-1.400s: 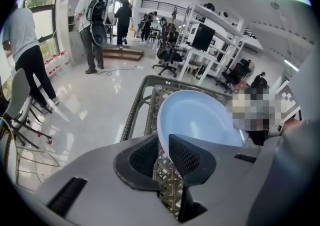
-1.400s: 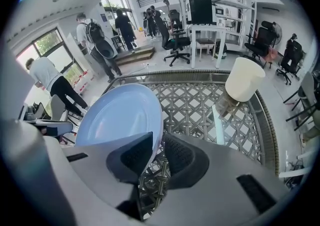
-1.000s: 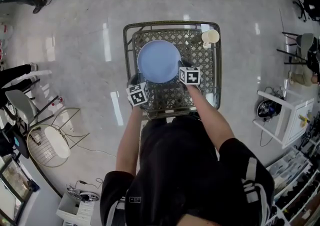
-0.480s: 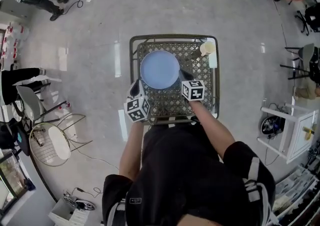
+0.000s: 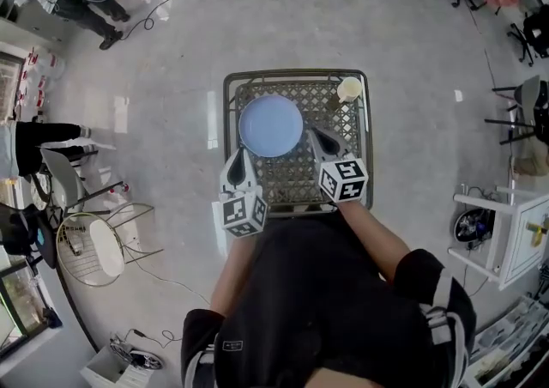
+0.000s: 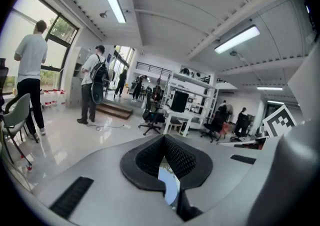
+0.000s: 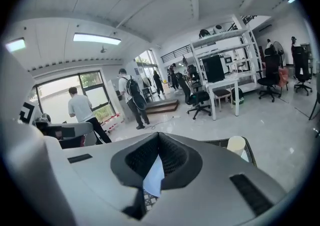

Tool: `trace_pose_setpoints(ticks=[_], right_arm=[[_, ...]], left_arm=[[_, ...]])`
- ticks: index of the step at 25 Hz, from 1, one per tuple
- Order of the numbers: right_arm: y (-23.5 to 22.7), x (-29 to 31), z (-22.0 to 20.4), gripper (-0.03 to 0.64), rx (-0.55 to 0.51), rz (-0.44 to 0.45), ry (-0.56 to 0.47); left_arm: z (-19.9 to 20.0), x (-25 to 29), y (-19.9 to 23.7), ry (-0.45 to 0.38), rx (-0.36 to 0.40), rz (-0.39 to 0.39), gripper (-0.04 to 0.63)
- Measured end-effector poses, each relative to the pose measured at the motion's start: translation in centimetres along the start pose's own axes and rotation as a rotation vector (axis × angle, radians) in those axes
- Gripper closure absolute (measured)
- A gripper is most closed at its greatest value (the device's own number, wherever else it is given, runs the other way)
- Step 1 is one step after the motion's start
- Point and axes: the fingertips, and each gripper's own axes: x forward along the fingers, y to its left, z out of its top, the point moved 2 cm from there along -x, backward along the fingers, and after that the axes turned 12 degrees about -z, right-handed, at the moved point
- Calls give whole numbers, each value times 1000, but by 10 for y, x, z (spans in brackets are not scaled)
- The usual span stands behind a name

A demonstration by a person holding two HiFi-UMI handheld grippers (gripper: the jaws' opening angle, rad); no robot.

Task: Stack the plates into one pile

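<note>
A round light-blue plate [image 5: 270, 125] lies flat on the lattice-top table [image 5: 296, 75], towards its back left. Only this one blue disc shows; I cannot tell whether others lie under it. My left gripper [image 5: 238, 163] hangs at the table's front left, shut and holding nothing, its tips just short of the plate's near rim. My right gripper [image 5: 317, 137] is at the front right beside the plate, jaws together and empty. A sliver of the plate [image 6: 169, 186] shows between the left gripper's jaws in its view. The plate [image 7: 154, 177] shows the same way in the right gripper view.
A cream cup [image 5: 348, 88] stands at the table's back right corner and also shows as the cup [image 7: 236, 145] in the right gripper view. A wire chair [image 5: 94, 245] stands on the floor to the left and a white cabinet [image 5: 515, 232] to the right. People stand far off.
Both grippers have drawn back from the plate's sides towards the person's body. The plate now lies apart from them on the table.
</note>
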Motion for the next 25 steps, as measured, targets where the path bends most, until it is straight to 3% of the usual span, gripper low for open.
trace_pose_setpoints(ticks=[7,25], right_arm=[[15,-51,16,606,7,59,-63],[16,-54,27,607,-36,96,-96]], left_arm=[[33,-26,-33,-94,88,5,580],[28,-16,-40,-76,84,-7,579]])
